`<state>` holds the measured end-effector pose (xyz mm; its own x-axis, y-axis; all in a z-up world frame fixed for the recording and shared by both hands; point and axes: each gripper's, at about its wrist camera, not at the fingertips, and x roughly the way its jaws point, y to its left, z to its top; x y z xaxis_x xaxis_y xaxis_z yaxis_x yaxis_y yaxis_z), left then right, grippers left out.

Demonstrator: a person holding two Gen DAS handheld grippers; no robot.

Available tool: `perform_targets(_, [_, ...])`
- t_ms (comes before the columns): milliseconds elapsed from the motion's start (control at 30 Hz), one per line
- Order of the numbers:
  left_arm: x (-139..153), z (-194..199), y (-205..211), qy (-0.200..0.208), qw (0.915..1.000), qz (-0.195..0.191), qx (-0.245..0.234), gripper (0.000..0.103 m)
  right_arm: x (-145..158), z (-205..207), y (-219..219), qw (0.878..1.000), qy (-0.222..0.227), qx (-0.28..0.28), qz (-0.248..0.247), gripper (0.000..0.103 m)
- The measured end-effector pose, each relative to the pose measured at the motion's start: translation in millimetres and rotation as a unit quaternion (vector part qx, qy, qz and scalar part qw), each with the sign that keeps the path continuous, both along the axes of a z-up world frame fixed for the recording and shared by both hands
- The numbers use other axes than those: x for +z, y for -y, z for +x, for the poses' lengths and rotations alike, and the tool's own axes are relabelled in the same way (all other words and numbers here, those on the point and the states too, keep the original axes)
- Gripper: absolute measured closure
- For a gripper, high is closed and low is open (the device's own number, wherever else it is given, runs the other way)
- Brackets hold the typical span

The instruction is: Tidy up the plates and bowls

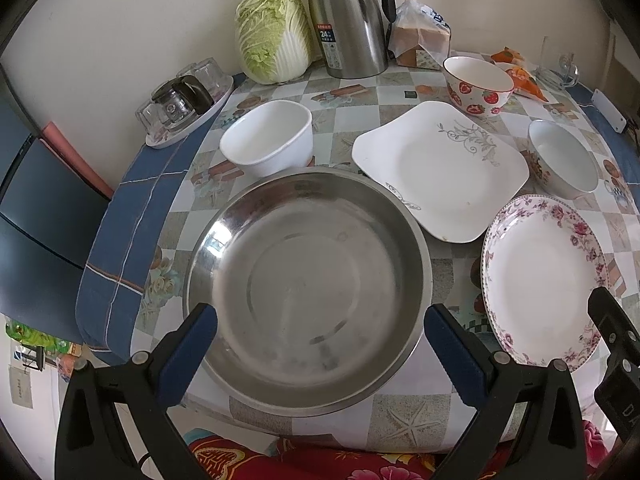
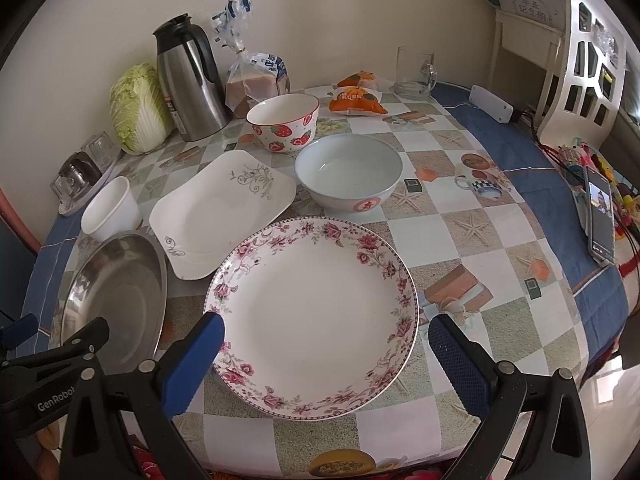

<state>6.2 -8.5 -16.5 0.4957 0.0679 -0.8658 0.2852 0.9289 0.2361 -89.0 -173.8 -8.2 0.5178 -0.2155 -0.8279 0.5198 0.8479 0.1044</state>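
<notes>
A wide steel basin lies at the table's front left, and my left gripper hovers open over its near rim. To its right lies a round floral plate, with my right gripper open above its near edge. Behind them sits a square white plate. A plain white bowl stands at the left, a strawberry bowl at the back, and a pale bowl at the right.
Along the wall stand a cabbage, a steel thermos jug, bagged bread and a tray of glasses. Orange snack packs, a glass mug and a phone lie to the right. The table edge is near.
</notes>
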Motion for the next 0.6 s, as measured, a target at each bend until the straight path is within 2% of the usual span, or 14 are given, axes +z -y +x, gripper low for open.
perform_targets(600, [-0.5,-0.5,1.4,0.0,1.0,0.001,0.001,0.0,-0.4,0.2,0.1,1.0,0.0,0.0,0.0,0.0])
